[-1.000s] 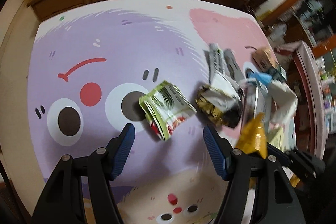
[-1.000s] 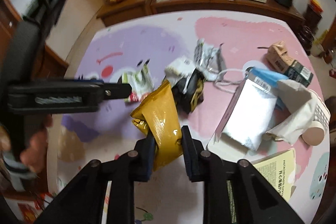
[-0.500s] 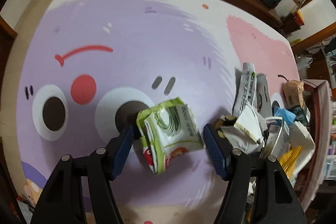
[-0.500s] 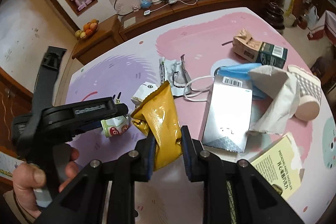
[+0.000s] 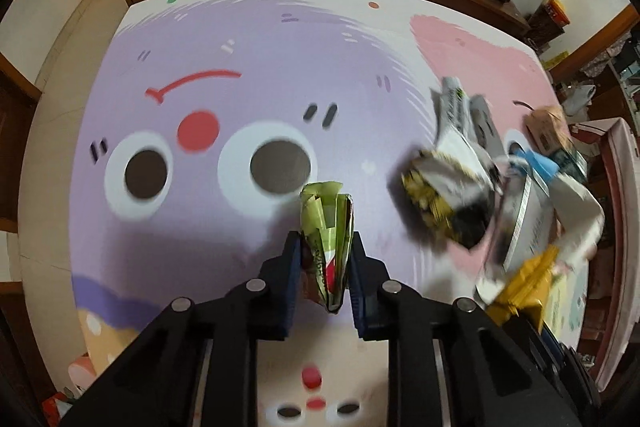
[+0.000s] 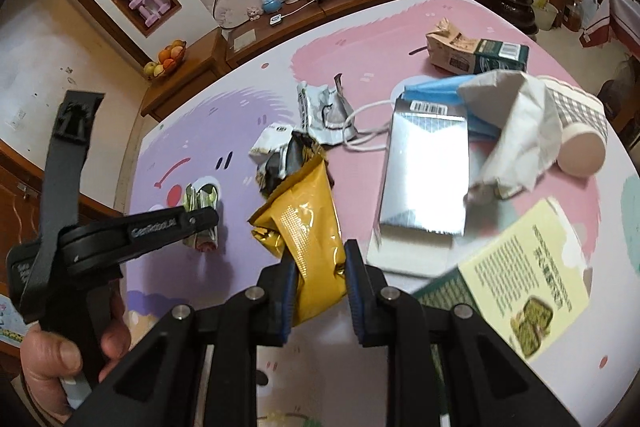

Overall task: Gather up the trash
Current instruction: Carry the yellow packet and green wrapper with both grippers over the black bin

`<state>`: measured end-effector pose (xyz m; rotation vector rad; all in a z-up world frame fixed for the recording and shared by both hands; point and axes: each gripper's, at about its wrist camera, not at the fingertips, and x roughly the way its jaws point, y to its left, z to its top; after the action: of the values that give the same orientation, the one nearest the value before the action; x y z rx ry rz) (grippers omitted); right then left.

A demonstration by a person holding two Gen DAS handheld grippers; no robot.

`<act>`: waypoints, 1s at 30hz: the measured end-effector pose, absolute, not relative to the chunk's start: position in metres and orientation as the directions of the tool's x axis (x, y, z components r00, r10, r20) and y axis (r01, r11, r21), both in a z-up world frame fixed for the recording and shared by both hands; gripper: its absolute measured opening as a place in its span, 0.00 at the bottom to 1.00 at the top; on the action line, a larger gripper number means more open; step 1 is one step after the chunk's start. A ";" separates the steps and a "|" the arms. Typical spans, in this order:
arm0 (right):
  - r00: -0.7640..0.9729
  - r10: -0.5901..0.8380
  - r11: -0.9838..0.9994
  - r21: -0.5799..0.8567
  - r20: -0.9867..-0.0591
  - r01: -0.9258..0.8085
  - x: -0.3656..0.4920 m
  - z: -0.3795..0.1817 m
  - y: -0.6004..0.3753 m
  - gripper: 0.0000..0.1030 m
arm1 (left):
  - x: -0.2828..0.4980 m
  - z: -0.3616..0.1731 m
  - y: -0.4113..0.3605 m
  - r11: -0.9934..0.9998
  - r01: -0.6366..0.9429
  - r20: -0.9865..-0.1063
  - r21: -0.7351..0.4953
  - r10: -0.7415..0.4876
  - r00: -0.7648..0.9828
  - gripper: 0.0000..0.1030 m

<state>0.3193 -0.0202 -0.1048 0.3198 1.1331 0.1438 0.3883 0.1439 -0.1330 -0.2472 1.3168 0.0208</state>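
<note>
Your left gripper (image 5: 325, 259) has just been closing its jaws, and they now pinch the green wrapper (image 5: 326, 227) between them. The wrapper is crumpled into a narrow upright fold, lime green with white inside and a red patch low down. It stands just right of the printed white-and-dark eye (image 5: 268, 163) on the purple part of the surface (image 5: 200, 27); whether its lower end still touches the surface cannot be told.

Your right gripper (image 6: 316, 279) has its jaws clamped on the yellow pouch (image 6: 308, 223), a glossy mustard foil packet, creased, with a dotted band across its face. In the right wrist view it rises from the jaws well to the right of the green wrapper.

The rest of the trash lies further right of the green wrapper, on the pink part of the surface:
- a torn black, white and yellow wrapper (image 6: 284, 155), touching the top of the yellow pouch in this view
- a silver-grey torn sachet (image 6: 320, 111) beyond it
- a shiny silver box (image 6: 426, 179) with a barcode at its top edge
- a blue face mask (image 6: 432, 93) with white loops
- a crumpled white tissue (image 6: 516, 123) lying over the mask
- a checked paper cup (image 6: 580, 131) on its side
- a brown and dark green carton (image 6: 476, 53), crushed at one end
- a pale yellow printed box (image 6: 528, 275), nearest your right gripper

Your left hand (image 6: 60, 343) grips the left gripper's handle.
</note>
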 end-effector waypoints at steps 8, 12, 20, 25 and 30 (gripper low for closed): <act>0.419 0.323 0.933 0.359 -0.848 0.006 0.269 -0.089 -0.028 0.21 | 0.308 -0.101 0.137 0.976 -0.098 -0.949 -0.192 -0.159 0.274 0.19; 0.417 0.356 0.924 0.383 -0.836 -0.022 0.231 -0.079 -0.039 0.21 | 0.254 -0.086 0.121 0.979 -0.068 -0.945 -0.191 -0.165 0.283 0.19; 0.426 0.403 0.908 0.414 -0.810 -0.070 0.138 -0.059 -0.077 0.21 | 0.149 -0.060 0.087 0.981 -0.030 -0.935 -0.193 -0.174 0.309 0.19; 0.416 0.422 0.901 0.423 -0.806 -0.096 0.072 -0.050 -0.110 0.21 | 0.081 -0.047 0.054 0.980 -0.031 -0.923 -0.198 -0.176 0.341 0.19; 0.388 0.424 0.904 0.409 -0.818 -0.126 0.016 -0.054 -0.133 0.21 | 0.014 -0.049 0.018 0.980 -0.026 -0.923 -0.197 -0.177 0.343 0.19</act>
<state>0.0164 -0.1331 -0.0544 0.3009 1.1223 0.3567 0.0136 0.0184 -0.0486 -0.1891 1.2190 -0.0992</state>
